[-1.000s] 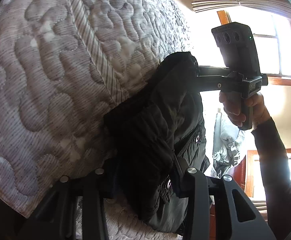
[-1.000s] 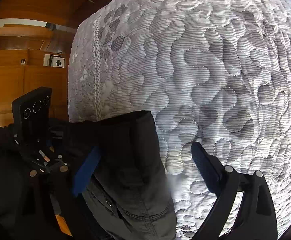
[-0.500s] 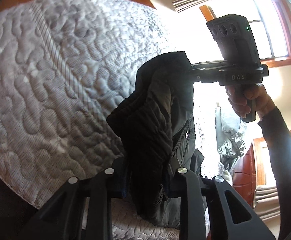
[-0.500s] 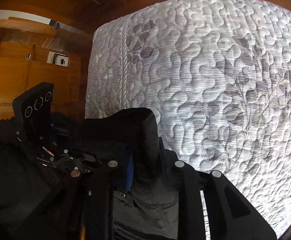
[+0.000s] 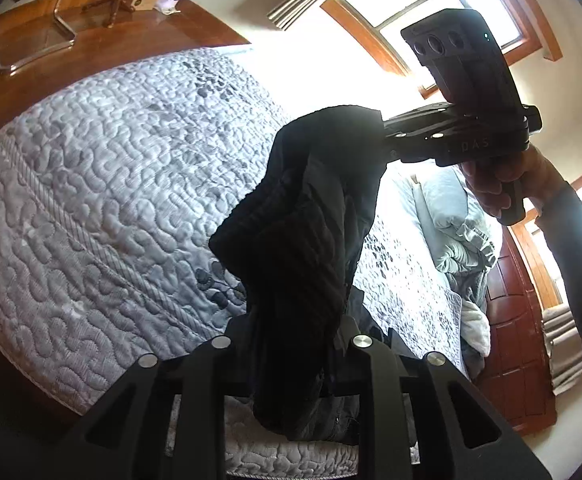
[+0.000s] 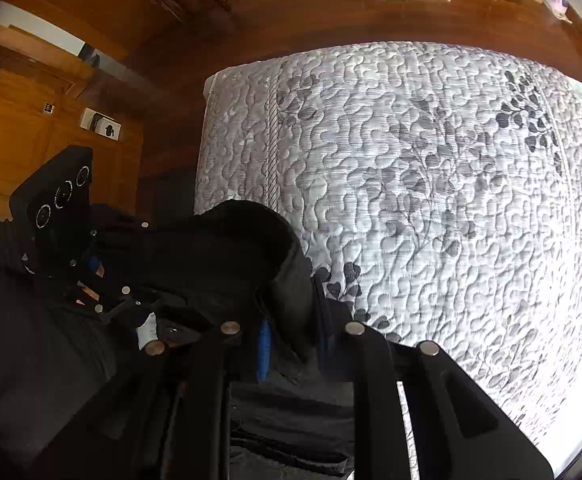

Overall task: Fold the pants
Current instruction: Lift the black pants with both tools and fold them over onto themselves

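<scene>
Pants [image 5: 303,240] hang bunched between your two grippers, lifted clear above the quilted bed [image 5: 103,184]. Your left gripper [image 5: 291,344] is clamped on the dark fabric at 6 o'clock in its view. Your right gripper [image 6: 291,332], whose jaws have just been closing, pinches the waistband edge; in the left view it sits at 2 o'clock. You seem to be at the lift-and-spread step. Next, pull the two grips apart to stretch the cloth flat, then lay it on the bed. No containers show.
</scene>
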{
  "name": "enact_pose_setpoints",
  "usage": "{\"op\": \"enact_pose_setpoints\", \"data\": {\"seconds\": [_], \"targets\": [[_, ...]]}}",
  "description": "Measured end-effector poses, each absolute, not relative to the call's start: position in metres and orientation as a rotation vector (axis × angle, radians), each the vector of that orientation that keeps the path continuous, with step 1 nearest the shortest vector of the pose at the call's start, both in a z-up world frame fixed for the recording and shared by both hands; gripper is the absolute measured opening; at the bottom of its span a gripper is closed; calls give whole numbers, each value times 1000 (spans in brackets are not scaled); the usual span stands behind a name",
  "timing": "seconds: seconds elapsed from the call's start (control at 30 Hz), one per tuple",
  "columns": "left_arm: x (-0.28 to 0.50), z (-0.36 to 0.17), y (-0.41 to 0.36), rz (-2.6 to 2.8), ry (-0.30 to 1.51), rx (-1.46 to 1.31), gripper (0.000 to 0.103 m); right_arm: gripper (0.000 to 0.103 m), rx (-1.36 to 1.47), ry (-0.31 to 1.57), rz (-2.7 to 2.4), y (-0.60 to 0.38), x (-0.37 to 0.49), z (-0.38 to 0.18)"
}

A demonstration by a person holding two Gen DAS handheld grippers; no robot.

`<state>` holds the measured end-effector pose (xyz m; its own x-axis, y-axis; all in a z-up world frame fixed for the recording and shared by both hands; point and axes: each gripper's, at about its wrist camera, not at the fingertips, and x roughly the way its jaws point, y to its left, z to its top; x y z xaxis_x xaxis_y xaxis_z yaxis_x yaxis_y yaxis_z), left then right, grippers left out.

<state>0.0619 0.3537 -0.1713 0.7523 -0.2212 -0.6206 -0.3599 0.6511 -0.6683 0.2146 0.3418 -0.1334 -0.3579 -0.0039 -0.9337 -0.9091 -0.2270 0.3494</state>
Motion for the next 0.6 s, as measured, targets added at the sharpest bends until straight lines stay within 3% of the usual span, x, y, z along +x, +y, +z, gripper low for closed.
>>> {"op": "enact_pose_setpoints", "data": {"seconds": [0.6], "targets": [[73, -101, 264, -12, 730, -650, 23, 16, -1021, 1216, 1541, 227, 221, -64]]}}
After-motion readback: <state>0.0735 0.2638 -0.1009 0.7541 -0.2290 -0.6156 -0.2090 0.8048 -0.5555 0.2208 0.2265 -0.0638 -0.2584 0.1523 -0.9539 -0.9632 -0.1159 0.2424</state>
